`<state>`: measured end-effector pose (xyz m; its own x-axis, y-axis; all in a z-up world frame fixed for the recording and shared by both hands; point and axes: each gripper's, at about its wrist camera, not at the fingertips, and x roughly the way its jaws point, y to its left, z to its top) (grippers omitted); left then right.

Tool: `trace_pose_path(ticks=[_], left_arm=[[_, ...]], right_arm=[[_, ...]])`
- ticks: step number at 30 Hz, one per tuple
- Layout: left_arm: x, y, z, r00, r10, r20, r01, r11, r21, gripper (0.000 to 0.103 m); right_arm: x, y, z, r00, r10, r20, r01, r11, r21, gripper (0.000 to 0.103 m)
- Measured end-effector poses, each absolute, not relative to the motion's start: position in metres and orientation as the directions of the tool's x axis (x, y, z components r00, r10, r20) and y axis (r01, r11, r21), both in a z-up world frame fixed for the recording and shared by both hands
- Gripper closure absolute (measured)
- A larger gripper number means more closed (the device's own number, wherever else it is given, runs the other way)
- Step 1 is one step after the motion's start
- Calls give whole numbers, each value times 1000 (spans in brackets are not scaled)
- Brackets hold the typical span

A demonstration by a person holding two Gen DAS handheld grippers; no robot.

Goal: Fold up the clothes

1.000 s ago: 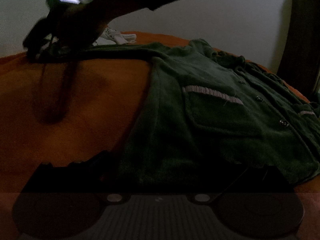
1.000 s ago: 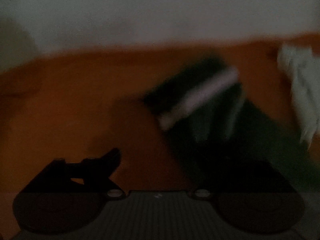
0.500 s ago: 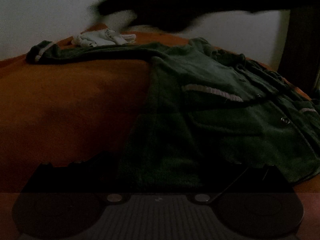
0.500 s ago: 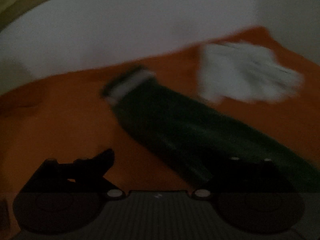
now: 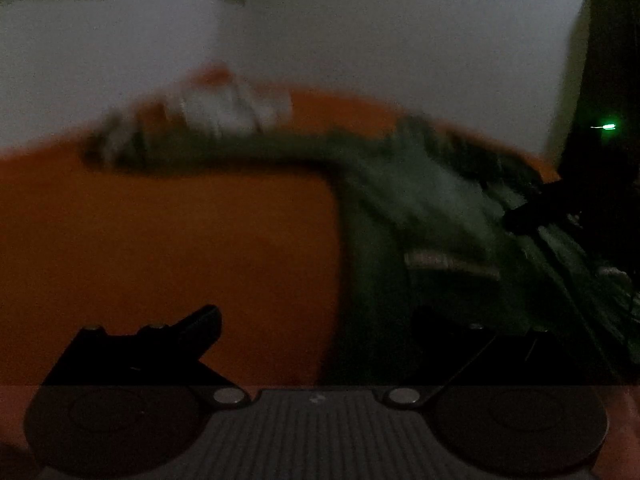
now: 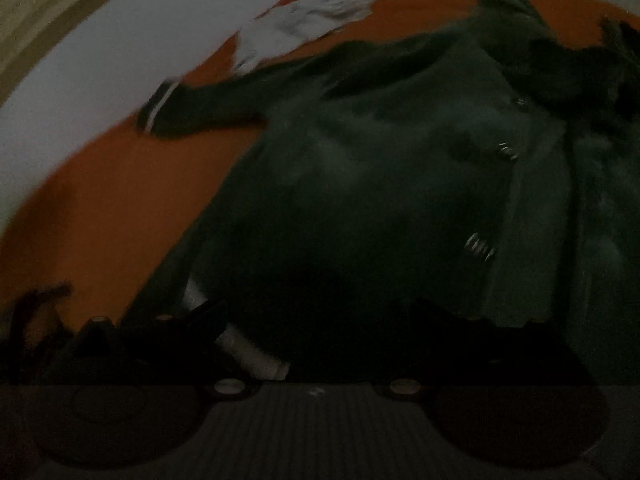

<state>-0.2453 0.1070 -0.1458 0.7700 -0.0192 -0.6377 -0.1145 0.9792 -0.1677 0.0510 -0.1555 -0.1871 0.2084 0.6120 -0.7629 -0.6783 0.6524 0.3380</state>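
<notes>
The right claw (image 6: 316,332) stands spread wide above the front of a dark green fleece jacket with metal snap buttons (image 6: 380,184), its black fingers (image 6: 192,320) apart with only the jacket's pale-striped hem edge showing between them; nothing is pinched. The left claw (image 5: 320,336) is also spread, one black finger (image 5: 200,320) over bare orange cloth and the other over the jacket's lower edge, gripping nothing.

The jacket (image 5: 420,208) lies flat and face up on an orange blanket-covered bed (image 5: 160,240), filling the right half of the left wrist view. One sleeve (image 6: 208,108) stretches straight out sideways, ending in a cuff with a pale stripe (image 6: 158,108). Just past that sleeve, toward the bed's far edge, lies a crumpled white garment (image 6: 304,20), close to the sleeve but whether touching cannot be told through the blur.

Behind the bed rises a plain pale wall (image 5: 360,40). A dark tall shape (image 5: 608,80) stands at the right edge of the left wrist view, with a small green light (image 5: 608,126) glowing in front of it. The room is dim and both views are smeared.
</notes>
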Motion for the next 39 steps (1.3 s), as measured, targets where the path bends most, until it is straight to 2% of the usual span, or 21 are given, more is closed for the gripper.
trace_pose_path(ticks=[1, 2, 3, 4, 7, 9, 11, 13, 18, 24, 25, 26, 27, 33, 36, 37, 39], left_arm=[[-243, 109, -150, 746, -55, -664, -103, 975, -197, 9], [-243, 109, -153, 729, -105, -676, -76, 969, -233, 41], [-243, 109, -154, 709, -172, -684, -37, 959, -280, 55], [-242, 107, -155, 690, -216, -691, -20, 948, -316, 61], [-243, 99, -153, 681, -209, -702, -37, 947, -318, 60], [-243, 92, -150, 669, -197, -716, -36, 954, -297, 54], [-246, 84, -146, 670, -173, -722, -37, 963, -266, 39], [-250, 79, -143, 681, -141, -719, -39, 973, -227, 29], [-255, 72, -148, 655, -85, -751, -63, 984, -166, 29], [-248, 66, -148, 646, -113, -755, -18, 986, -163, 30], [-246, 65, -148, 644, -118, -756, -14, 986, -166, 42], [-243, 64, -151, 637, -122, -761, -12, 986, -168, 68], [-240, 64, -156, 624, -122, -772, -12, 986, -166, 78], [-246, 66, -164, 643, -84, -761, -83, 980, -179, 90], [-255, 77, -156, 655, -102, -749, -117, 965, -234, 95], [-258, 82, -155, 656, -100, -748, -142, 957, -252, 102], [-265, 95, -158, 641, -67, -765, -197, 949, -248, 103]], right_arm=[[43, -153, -184, 203, 605, -770, -697, 641, 320, 3], [38, -146, -183, 200, 603, -772, -715, 628, 306, 3], [34, -142, -184, 193, 607, -770, -731, 613, 300, 3], [30, -139, -185, 181, 615, -768, -749, 593, 298, 3], [21, -133, -195, 140, 608, -781, -790, 544, 282, 3], [18, -125, -201, 113, 599, -793, -804, 524, 281, 3], [17, -117, -209, 80, 590, -803, -817, 500, 286, 3], [17, -107, -210, 36, 570, -821, -841, 461, 283, 3], [21, -90, -201, 36, 610, -791, -869, 410, 277, 3], [39, -64, -204, 151, 659, -737, -930, 347, 120, 6], [43, -60, -205, 154, 660, -736, -925, 358, 127, 7], [48, -57, -206, 156, 661, -734, -920, 368, 136, 7], [50, -55, -207, 156, 665, -730, -915, 376, 147, 7], [47, -51, -211, 142, 662, -736, -897, 400, 187, 7], [38, -53, -211, 131, 651, -748, -894, 403, 194, 7], [35, -54, -211, 125, 648, -751, -893, 403, 199, 7], [30, -57, -210, 98, 651, -752, -891, 395, 225, 7]])
